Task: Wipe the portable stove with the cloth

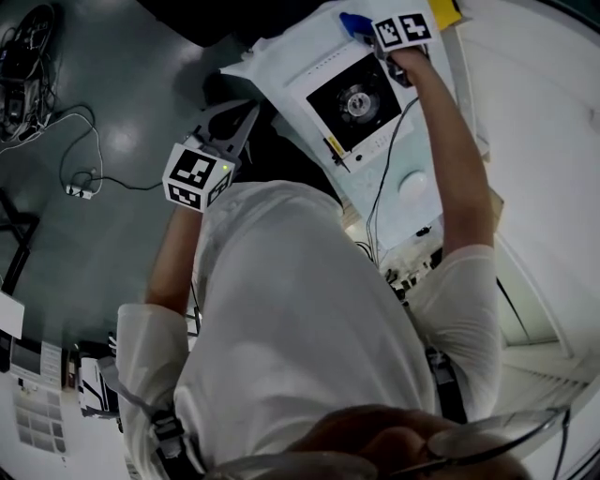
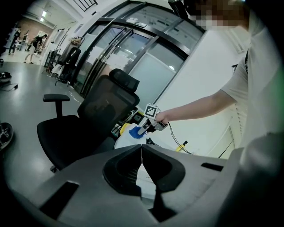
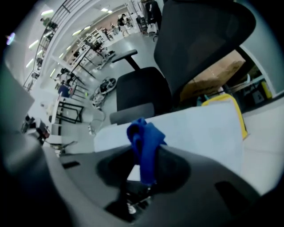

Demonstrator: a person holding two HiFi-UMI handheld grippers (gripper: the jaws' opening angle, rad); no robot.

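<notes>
White tabletop [image 1: 281, 67] is carrying portable stove [image 1: 357, 101] just beside right gripper [image 3: 143, 170], which is clenching blue cloth [image 3: 144, 142]; left gripper [image 2: 142, 162] is hanging clamped together, empty.

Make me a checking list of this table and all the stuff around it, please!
Surface: white table, with the stove on it.
Job's things: portable stove, a black burner in a pale body; blue cloth, bunched up, beyond the burner.
Clutter: yellow thing at the table's far edge; small bits near the person, too blurry to name.
Grippers: right tongs shut on the cloth; left tongs shut, empty, off to the table's side.
Cables: black cable crossing the stove; white cable on the floor.
Surroundings: black office chair, grey floor, glass doors.
</notes>
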